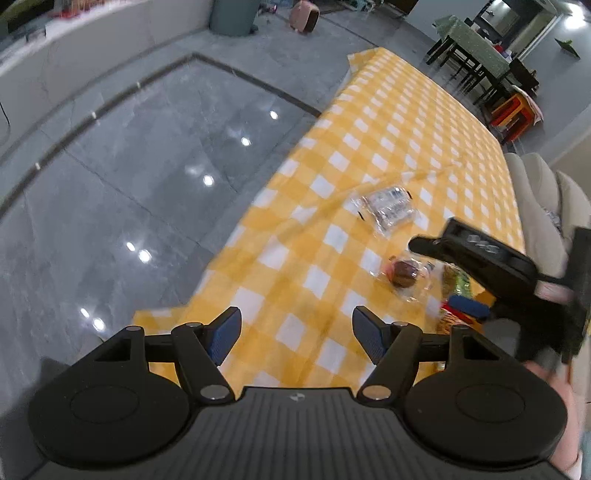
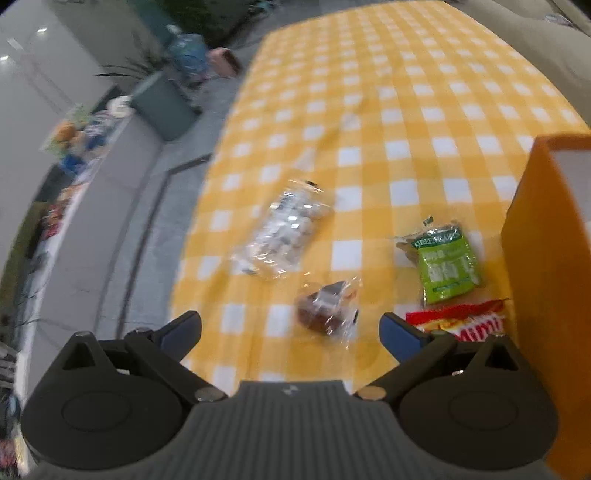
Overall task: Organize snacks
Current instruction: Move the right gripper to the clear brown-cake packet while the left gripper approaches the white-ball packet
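Left gripper [image 1: 296, 334] gapes empty over the desk [image 2: 369, 92]. Clear bag [image 2: 284, 230], brown cake [image 2: 325, 308], green pack [image 2: 447, 266] and red pack [image 2: 465, 321] all lie loose; right gripper [image 2: 290, 332] hangs wide apart above the cake. Orange box [image 2: 546, 277] waits. Barely started, I'd say.

Yellow-checked tablecloth [image 1: 391, 122], glossy grey tiled floor [image 1: 140, 177], green bin [image 1: 232, 16].

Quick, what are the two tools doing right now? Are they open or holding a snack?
Left tool: open, holding nothing, above the yellow-and-white checked tablecloth.
Right tool: open, holding nothing, with the clear-wrapped brown cake just ahead of it.
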Motion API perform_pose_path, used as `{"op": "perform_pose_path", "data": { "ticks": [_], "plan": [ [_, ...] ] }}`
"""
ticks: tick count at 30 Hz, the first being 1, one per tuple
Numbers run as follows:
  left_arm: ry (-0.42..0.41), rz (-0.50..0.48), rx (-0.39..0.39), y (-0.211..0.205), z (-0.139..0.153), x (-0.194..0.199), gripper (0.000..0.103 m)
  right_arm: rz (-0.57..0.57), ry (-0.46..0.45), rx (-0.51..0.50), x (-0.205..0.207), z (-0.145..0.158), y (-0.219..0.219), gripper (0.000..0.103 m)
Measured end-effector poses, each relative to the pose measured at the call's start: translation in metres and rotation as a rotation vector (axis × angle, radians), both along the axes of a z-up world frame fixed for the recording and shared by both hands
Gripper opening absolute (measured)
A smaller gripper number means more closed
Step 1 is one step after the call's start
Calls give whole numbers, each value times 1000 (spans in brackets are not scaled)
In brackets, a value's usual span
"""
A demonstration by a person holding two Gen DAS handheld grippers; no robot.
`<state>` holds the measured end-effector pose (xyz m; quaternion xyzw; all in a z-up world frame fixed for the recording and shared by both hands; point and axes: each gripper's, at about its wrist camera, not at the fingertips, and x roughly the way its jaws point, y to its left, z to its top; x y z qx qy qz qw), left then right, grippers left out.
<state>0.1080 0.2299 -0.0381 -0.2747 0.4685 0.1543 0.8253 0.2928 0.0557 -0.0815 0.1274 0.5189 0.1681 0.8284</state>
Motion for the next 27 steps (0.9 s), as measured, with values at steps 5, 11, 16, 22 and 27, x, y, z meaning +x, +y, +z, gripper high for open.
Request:
{"op": "perform_pose_path", "data": {
  "ticks": [5,11,16,22,27],
  "plan": [
    [-6,-11,-13,5,-2,1,81,-68,-10,-73,13,-20,12,100],
    [8,7,-31,9,-6,2,80,-12,-37,-146,17,-31,32,97],
    [14,3,26,4,-2,2,80,25,-50,-191,16,-41,41,75],
    [47,6,33,3,-7,5,80,44,-93,-226,10,-43,39,54],
    [64,0,45,1,-9,8,80,95,-140,-245,-1,-45,34,53]
  ]
}}
